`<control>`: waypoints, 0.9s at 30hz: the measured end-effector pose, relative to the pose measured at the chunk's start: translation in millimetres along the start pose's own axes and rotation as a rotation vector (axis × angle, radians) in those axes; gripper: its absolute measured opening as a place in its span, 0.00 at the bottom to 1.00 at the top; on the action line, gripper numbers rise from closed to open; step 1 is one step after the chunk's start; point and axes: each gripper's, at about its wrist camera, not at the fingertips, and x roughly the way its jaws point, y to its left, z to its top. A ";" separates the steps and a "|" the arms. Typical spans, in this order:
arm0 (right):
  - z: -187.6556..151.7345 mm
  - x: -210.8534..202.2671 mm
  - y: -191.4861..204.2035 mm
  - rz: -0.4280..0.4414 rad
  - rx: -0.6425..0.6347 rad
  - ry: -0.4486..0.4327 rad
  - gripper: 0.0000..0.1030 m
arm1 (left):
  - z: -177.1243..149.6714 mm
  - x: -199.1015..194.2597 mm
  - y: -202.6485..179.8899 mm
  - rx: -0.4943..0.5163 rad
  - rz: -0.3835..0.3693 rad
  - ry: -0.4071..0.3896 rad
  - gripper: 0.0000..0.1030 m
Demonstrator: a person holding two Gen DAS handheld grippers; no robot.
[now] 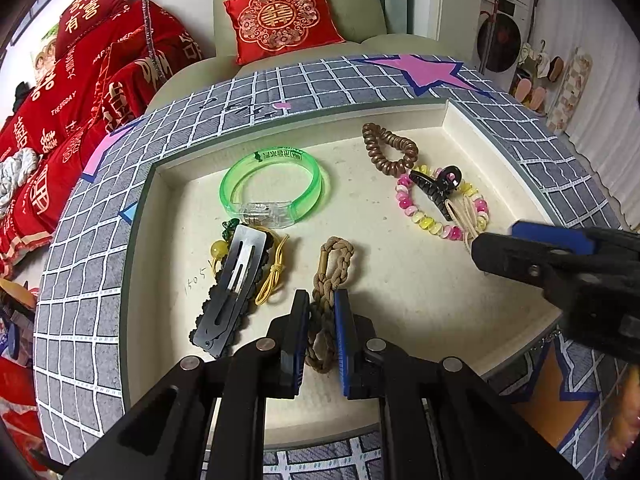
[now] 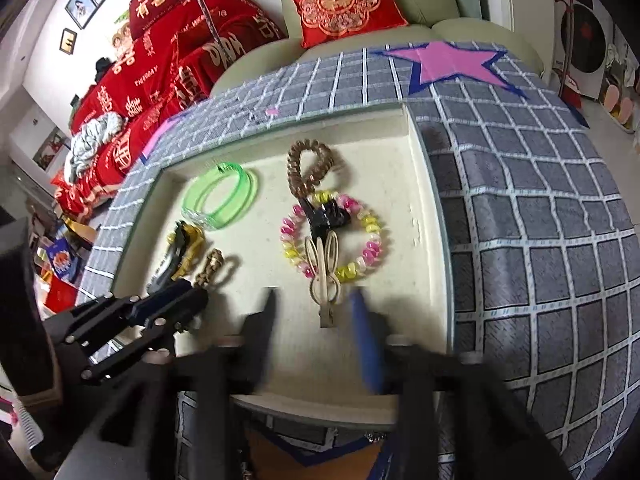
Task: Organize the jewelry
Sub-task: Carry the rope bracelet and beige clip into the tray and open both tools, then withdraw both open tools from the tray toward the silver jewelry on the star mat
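Cream tray [image 1: 400,280] on a grey grid-patterned cloth [image 1: 80,320], seen from both wrist cameras.

Left gripper [image 1: 322,320]: jaws nearly closed, pads pressing on the lower half of a tan braided cord [image 1: 326,280]. The cord's long axis runs along the fingers, away from the camera; its upper loop projects beyond the fingertips, and its lower end lies between the pads. In the right wrist view the same gripper [image 2: 196,300] enters from the left, with the cord [image 2: 212,266] at its tip.

Right gripper [image 2: 316,312]: jaws about half open, nothing gripped. A beige rabbit-ear clip [image 2: 326,276] lies in the gap, free of both pads, its metal end toward the camera and its ears pointing away. The ears overlap a ring of pink and yellow beads [image 2: 372,248]. A black claw clip [image 2: 324,216] sits on the far side of that ring, and a brown coil tie [image 2: 308,172] lies beyond it.

Left half of tray: a green bangle [image 1: 272,188] lying flat, with dark printing on its far rim too small to read; a black snap clip [image 1: 232,292], long axis near-parallel to the cord, resting on a yellow elastic [image 1: 274,276].

Writing: "1505" pencilled on the tray floor beside the snap clip. A red cushion [image 1: 280,20] bears a gold double-happiness character; "TUESDAY" is legible on the red bedding [image 1: 60,100].
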 end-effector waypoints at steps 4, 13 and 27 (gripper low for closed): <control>1.4 -19.2 -0.6 0.021 0.024 -0.049 0.56 | 1.2 -5.0 1.3 -0.009 -0.007 -0.006 0.20; -7.6 -54.7 -6.3 0.055 0.066 -0.093 0.56 | 2.7 -24.3 10.0 -0.050 0.006 -0.041 0.20; -42.4 -93.2 -22.6 0.067 0.116 -0.115 0.78 | -15.3 -69.6 16.2 -0.066 0.040 -0.141 1.00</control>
